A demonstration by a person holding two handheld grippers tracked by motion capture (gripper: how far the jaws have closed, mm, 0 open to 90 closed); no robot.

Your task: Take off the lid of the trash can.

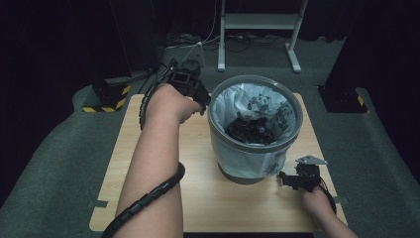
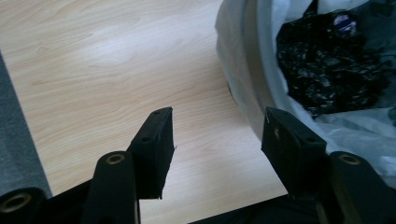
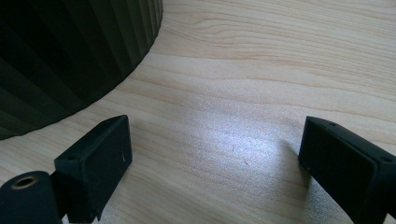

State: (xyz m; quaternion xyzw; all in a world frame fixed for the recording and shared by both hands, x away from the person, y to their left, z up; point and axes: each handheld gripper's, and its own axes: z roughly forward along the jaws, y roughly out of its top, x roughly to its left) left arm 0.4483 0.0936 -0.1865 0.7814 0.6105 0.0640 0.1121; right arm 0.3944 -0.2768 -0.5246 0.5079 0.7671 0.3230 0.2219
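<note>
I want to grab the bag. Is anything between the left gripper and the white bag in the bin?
Nothing visible is. The left gripper is open beside the bin, and the white bag folded over its rim lies right by one jaw.

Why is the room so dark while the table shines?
High view: light falls on the table and bin; the surroundings stay black. Right gripper view: a pale glare patch on the wood. Left gripper view: the near tongs look soft.
</note>
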